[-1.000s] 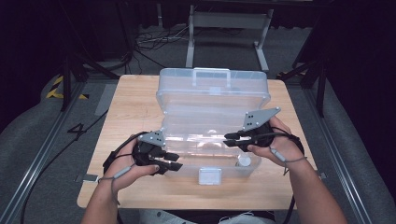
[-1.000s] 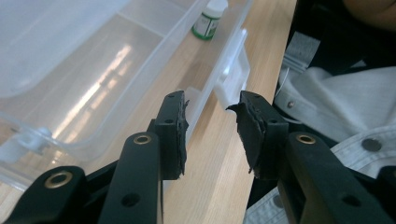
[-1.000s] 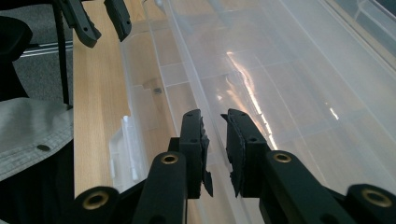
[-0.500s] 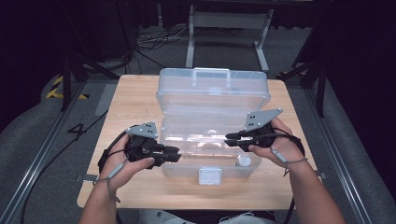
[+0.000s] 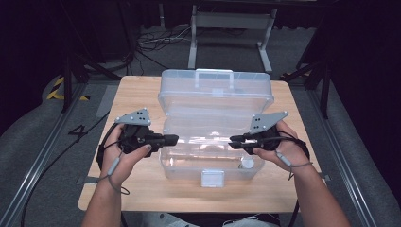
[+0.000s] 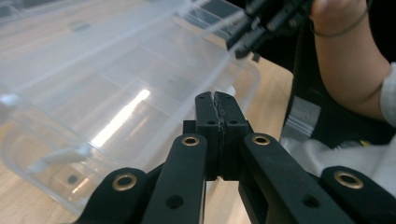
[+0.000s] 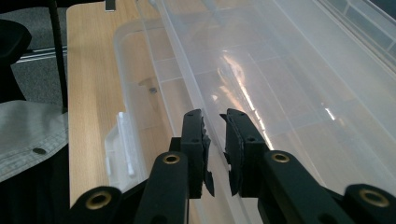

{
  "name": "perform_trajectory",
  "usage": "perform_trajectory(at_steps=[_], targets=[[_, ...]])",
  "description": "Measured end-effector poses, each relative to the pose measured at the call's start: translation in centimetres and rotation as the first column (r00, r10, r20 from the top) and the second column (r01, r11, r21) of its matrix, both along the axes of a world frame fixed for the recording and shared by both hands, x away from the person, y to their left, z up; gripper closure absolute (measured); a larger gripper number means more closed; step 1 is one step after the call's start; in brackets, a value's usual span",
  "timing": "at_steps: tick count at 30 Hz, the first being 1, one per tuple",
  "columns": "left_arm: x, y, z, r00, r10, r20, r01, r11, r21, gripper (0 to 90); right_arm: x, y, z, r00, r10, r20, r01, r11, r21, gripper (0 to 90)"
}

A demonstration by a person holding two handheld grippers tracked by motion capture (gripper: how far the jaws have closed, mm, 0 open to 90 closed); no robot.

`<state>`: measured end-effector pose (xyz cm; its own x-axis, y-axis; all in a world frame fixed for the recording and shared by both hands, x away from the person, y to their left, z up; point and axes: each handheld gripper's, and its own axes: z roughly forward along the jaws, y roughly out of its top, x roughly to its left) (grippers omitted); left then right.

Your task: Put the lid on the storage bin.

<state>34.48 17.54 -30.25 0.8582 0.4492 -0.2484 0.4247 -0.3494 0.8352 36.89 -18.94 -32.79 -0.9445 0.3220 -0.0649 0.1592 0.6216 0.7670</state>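
Two hand-held black two-jaw grippers face each other across a clear plastic storage box (image 5: 213,142) that sits open on a light wooden table (image 5: 142,94), its lid tilted back toward the far edge with a moulded handle at the top. From the high view, the left gripper (image 5: 171,139) points inward at the box's left side, held by the person's left hand (image 5: 124,153), with a grey three-cornered plate on top and a cable looping down past the wrist. The right gripper (image 5: 232,139) points inward at the box's right side, gripped by the right hand (image 5: 279,144). In the left gripper view, the left gripper (image 6: 216,95) has its jaws pressed fully together with nothing between them, close beside the box's transparent rim (image 6: 205,88). In the right gripper view, the right gripper (image 7: 214,114) has its jaws a narrow gap apart, with the thin clear rim of the box (image 7: 187,88) running into that gap; whether the pads touch it cannot be told. Front and centre on the box is a white latch (image 5: 212,178), and a small white round object (image 5: 247,163) lies inside near the right front corner.
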Motion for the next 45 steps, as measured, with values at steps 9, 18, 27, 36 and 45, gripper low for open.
perform_trajectory(at_steps=[9,18,27,36,45], targets=[[1.0,0.1,0.4,0.9931,0.113,0.033,-0.112,0.9936,-0.011,89.9,-0.3,-0.1,-0.2,1.0000,-0.004,0.003,0.004,1.000,-0.002,78.4],[2.0,0.5,0.1,0.9731,0.225,0.048,-0.224,0.9742,-0.025,90.0,-1.3,-1.1,0.6,0.9996,-0.021,0.019,0.020,0.999,0.038,78.6],[1.8,0.4,0.1,0.9722,0.230,0.044,-0.230,0.9731,0.005,90.0,-1.7,-3.2,1.3,0.9964,-0.077,0.034,0.074,0.995,0.071,84.4],[1.6,0.5,0.1,0.9736,0.225,0.039,-0.226,0.9740,0.020,90.0,-1.8,-5.6,1.9,0.9872,-0.159,0.018,0.155,0.979,0.132,89.3],[1.4,0.5,0.1,0.9757,0.217,0.031,-0.218,0.9753,0.036,90.0,-1.5,-8.3,2.1,0.9615,-0.271,-0.044,0.275,0.947,0.169,90.0]])
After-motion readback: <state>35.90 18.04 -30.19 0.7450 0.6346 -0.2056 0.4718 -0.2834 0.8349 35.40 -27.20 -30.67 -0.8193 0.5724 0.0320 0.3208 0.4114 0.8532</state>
